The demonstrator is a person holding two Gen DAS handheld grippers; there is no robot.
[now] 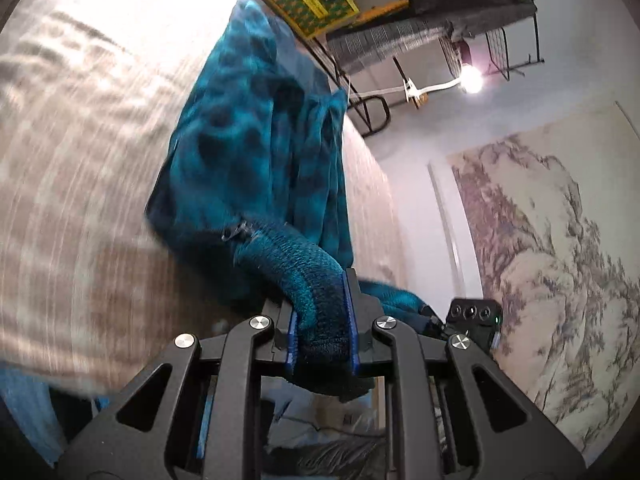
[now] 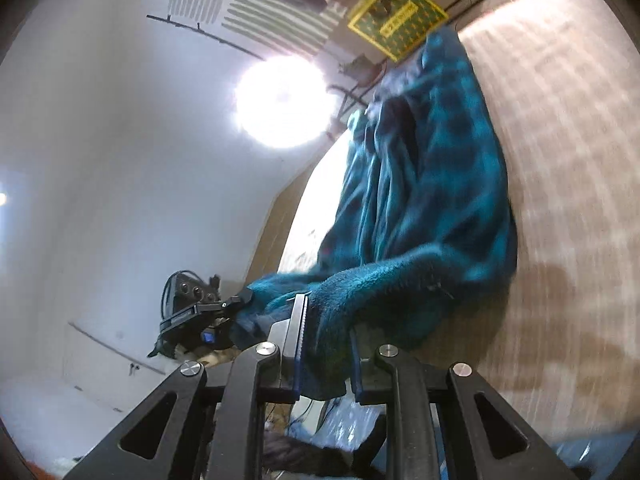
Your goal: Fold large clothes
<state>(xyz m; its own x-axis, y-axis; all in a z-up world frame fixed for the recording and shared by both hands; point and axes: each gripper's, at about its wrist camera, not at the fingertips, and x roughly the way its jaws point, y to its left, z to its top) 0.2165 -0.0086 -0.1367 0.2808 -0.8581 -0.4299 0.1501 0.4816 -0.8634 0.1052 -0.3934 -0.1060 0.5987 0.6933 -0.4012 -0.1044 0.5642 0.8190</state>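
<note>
A teal and dark blue checked fleece garment stretches from the wooden table up to my left gripper, whose blue-padded fingers are shut on a thick fold of its edge. In the right wrist view the same garment hangs from my right gripper, also shut on a bunched fleece edge. Each view shows the other gripper at the side, the right gripper and the left gripper, both holding the cloth. Part of the garment is lifted off the table; its far end still lies on the wood.
A yellow and green patterned box sits past the table's far edge, beside a black wire rack. A bright lamp glares against the white wall. A landscape painting hangs at the side. Blue cloth lies below the table edge.
</note>
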